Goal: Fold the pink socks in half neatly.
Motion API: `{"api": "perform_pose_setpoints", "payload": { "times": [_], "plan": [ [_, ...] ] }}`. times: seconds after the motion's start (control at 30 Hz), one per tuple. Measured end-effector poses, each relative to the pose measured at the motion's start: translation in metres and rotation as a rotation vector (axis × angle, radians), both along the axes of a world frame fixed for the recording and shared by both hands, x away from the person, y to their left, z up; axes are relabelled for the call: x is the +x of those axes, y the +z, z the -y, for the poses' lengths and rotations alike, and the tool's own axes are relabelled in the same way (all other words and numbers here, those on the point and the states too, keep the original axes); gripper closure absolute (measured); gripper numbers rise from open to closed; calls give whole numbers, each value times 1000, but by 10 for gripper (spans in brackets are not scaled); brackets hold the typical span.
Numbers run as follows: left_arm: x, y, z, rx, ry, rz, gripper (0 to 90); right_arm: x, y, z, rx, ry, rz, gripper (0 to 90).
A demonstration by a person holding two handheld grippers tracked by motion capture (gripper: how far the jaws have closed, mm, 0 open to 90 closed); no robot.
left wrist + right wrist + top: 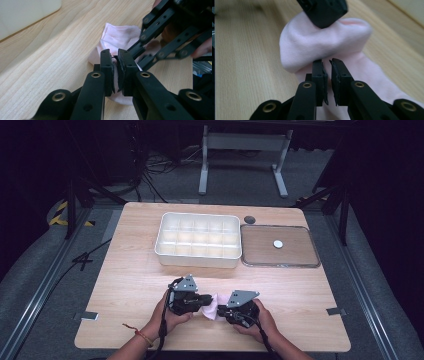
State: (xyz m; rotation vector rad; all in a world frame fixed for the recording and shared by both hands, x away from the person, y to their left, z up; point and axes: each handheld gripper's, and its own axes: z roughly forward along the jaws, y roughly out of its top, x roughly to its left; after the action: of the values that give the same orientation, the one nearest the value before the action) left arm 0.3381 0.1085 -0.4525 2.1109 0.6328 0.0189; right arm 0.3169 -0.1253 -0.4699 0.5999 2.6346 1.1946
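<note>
my left gripper (115, 72) clamped on pink sock (117, 37) fabric | my right gripper (327, 75) nearly closed, thin gap, sock underneath, grip unclear | sock on table (130, 270) between both grippers | soft, light, floppy: pinch a bunched fold or cuff edge

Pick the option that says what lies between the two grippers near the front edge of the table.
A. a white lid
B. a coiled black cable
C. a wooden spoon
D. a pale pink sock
D: a pale pink sock lies bunched on the wooden table, with the left gripper pinching a fold of it and the right gripper right at the cloth.
</note>
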Motion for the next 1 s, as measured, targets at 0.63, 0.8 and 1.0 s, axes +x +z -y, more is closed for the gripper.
{"api": "perform_pose_setpoints", "payload": {
  "times": [0.63,0.8,1.0],
  "plan": [
    [6,6,14,33,-21,5,827,12,-3,33,-65,-19,-19,862],
    [6,7,26,73,-41,21,827,10,-2,34,-61,-21,-6,807],
    [7,8,24,90,-37,26,827,14,11,52,-29,-90,28,779]
  ]
}}
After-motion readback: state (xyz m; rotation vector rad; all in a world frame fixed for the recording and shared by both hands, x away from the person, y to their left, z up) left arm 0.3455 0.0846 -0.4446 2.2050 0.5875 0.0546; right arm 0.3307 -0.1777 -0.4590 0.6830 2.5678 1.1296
